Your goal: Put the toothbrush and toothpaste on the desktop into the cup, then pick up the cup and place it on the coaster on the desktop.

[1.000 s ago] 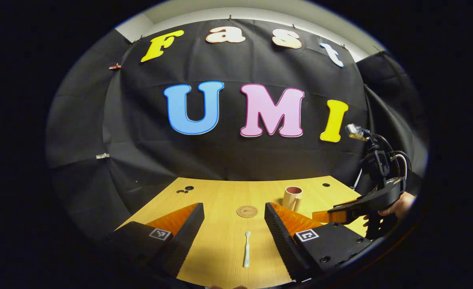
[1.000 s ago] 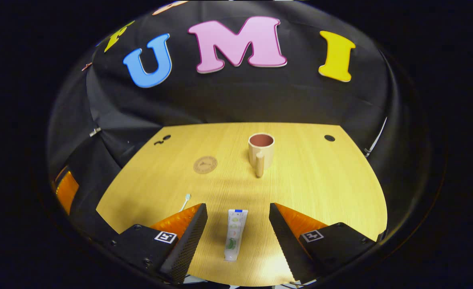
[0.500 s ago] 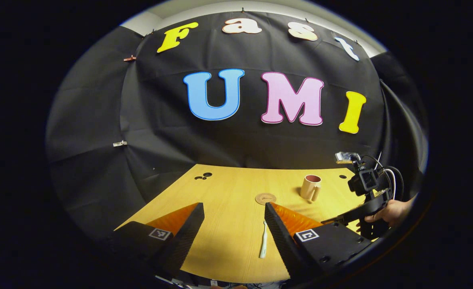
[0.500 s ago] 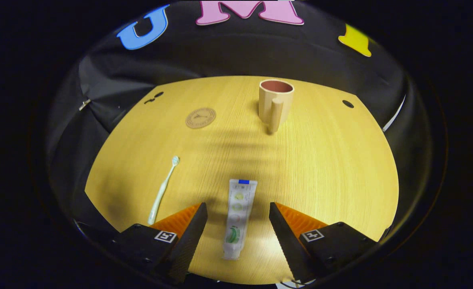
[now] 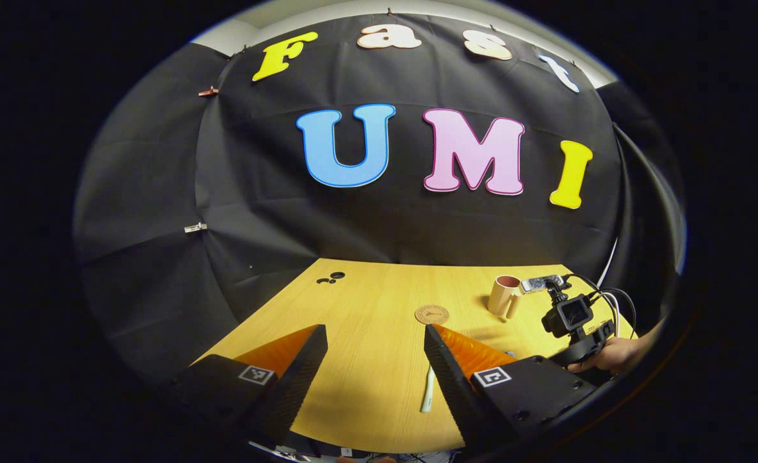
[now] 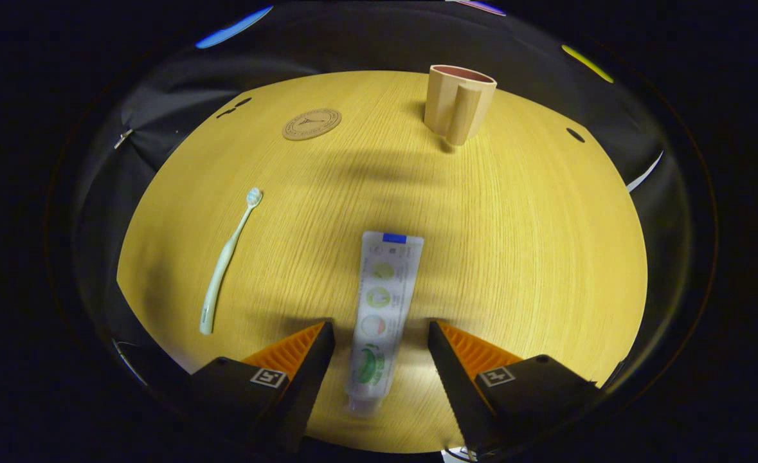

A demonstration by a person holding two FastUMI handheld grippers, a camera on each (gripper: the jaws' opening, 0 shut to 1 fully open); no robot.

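Left gripper view: toothbrush (image 5: 428,390) partly hidden, its upper part behind the left gripper's (image 5: 375,368) right finger; head not visible. A sliver of the toothpaste (image 5: 508,353) peeks past that finger, too little to make out. The right gripper (image 5: 578,334) sits far off at the rim, its fingers hidden behind the near finger block; spread not readable. Holding hand (image 5: 616,355) cut off by the rim.

Right gripper view: toothpaste's cap end blurred between the fingers. Coaster (image 6: 311,123) print too small to read.
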